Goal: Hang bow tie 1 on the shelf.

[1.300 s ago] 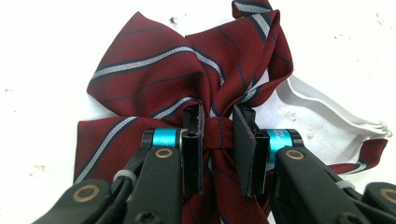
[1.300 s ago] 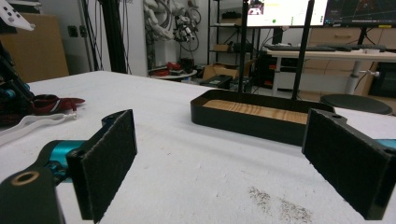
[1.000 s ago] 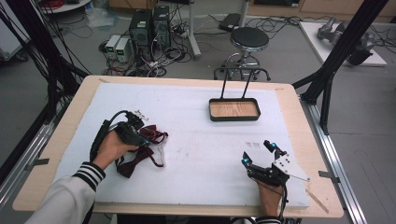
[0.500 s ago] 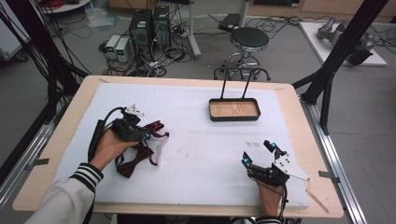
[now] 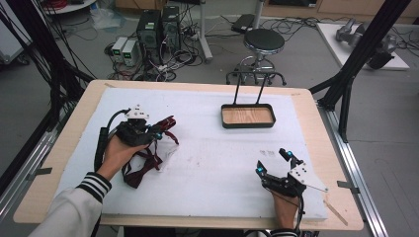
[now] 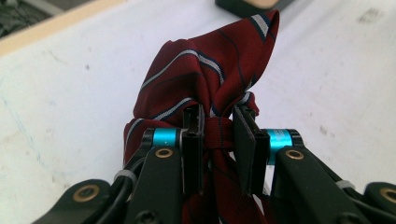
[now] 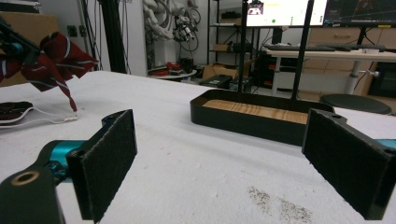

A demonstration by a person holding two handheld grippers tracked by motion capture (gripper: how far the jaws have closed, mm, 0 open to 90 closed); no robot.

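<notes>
The striped tie (image 6: 205, 79) is clamped by the left gripper (image 6: 218, 128) (bunched folds ahead); it should be lifted slowly so trailing loops clear.

The high view looks forward and down over the whole table (image 5: 207, 98), while each gripper view rides low and close along its own jaws, all three sharing the striped tie (image 6: 210, 79) and the wooden-bottomed tray (image 7: 261, 116).
</notes>
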